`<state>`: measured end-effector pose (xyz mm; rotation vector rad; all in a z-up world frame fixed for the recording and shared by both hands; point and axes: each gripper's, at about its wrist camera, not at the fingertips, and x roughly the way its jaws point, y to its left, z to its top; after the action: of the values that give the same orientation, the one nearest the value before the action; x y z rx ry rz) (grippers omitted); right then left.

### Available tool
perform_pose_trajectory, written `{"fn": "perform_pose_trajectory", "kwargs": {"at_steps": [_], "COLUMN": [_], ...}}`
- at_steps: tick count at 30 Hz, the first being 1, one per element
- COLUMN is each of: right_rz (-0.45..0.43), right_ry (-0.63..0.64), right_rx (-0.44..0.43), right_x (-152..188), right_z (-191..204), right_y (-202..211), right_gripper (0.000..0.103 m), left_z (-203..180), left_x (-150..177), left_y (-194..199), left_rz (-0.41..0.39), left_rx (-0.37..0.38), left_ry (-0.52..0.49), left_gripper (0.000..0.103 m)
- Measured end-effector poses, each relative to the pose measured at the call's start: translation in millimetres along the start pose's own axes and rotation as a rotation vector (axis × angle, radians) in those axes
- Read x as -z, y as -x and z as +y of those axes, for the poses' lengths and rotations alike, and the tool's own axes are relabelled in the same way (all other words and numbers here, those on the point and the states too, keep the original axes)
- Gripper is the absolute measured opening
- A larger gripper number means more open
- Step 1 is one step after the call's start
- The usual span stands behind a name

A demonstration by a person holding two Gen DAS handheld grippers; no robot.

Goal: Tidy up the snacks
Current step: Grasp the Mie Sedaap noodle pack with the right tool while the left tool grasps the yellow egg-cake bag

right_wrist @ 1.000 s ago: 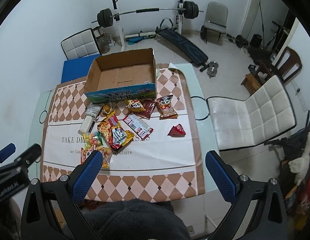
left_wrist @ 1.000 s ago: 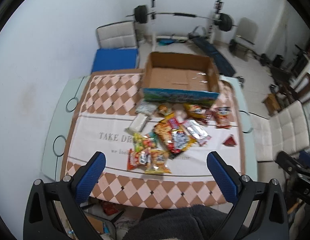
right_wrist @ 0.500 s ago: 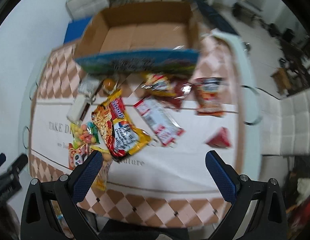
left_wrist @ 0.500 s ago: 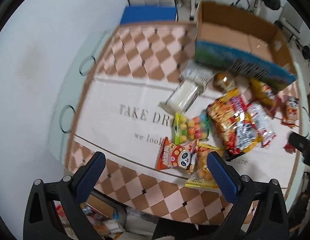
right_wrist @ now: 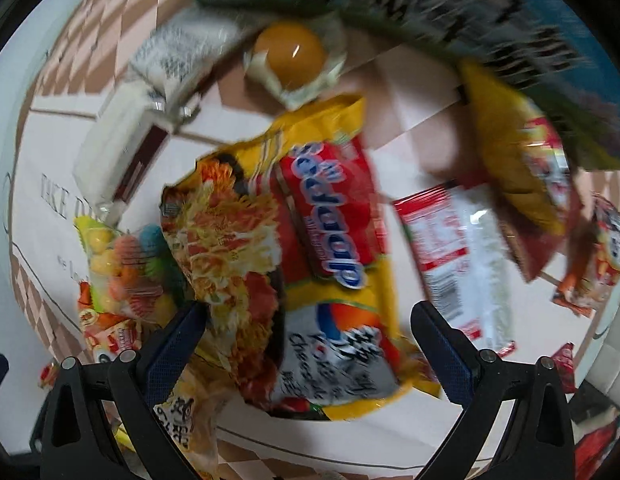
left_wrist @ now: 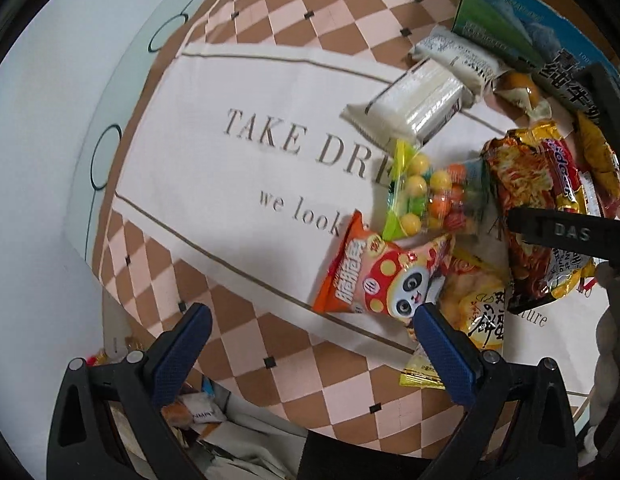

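Left gripper (left_wrist: pixel 310 320): jaws spread wide, nothing between them, hovering over the near checkered edge of the tablecloth (left_wrist: pixel 237 168).
Right gripper (right_wrist: pixel 305 320): jaws wide apart, low over the noodle packet (right_wrist: pixel 293 248), which lies between the blue pads without either one clearly touching it; the view is blurred.
Noodle packet writing: yellow and red wrapper, a red panel reading something like "Sedaap", and "Cheese" further down, though smeared.
Cloth writing: "TAKE DRE…" in large capitals, "we look…" beneath it, the rest covered by snacks.
Panda snack bag (left_wrist: pixel 374 280): orange-red, cartoon panda, Chinese characters I cannot read, just ahead of the left gripper's right finger.
Candy bag (left_wrist: pixel 434 200): clear, with yellow, orange and green balls, touching the panda bag.
White wrapped packets (left_wrist: pixel 414 100): two, beside the box.
Cardboard box (left_wrist: pixel 506 24): blue-green printed side with large Chinese characters, at the far edge of the snack pile.
Right gripper body seen from the left: black, marked "DAS".
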<state>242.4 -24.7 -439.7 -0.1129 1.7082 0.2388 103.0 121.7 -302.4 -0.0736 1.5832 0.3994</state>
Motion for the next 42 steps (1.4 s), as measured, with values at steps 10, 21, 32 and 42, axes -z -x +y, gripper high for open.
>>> {"fn": "perform_pose_trajectory", "kwargs": {"at_steps": [10,21,32,42], "right_rz": [0.07,0.147,0.152,0.19], "right_ry": [-0.018,-0.192,-0.159,-0.157], "right_rx": [-0.006,-0.148,-0.053,-0.034], "right_x": [27,90,95,133], "right_z": [-11,-39,36,60], "right_y": [-38,-101,-167,-202], "right_gripper": [0.086,0.088,0.097,0.096], "left_z": [-33,-96,-114,-84], "left_x": [-6,-6,7,52], "left_y": [0,-58,-57,-44], "left_rz": [0.097,0.206,0.111,0.087], "left_rx": [0.184,0.165,0.074,0.052], "left_ry": [-0.039,-0.181,-0.217,-0.121], "left_gripper": [0.103,0.095,0.077,0.077]}}
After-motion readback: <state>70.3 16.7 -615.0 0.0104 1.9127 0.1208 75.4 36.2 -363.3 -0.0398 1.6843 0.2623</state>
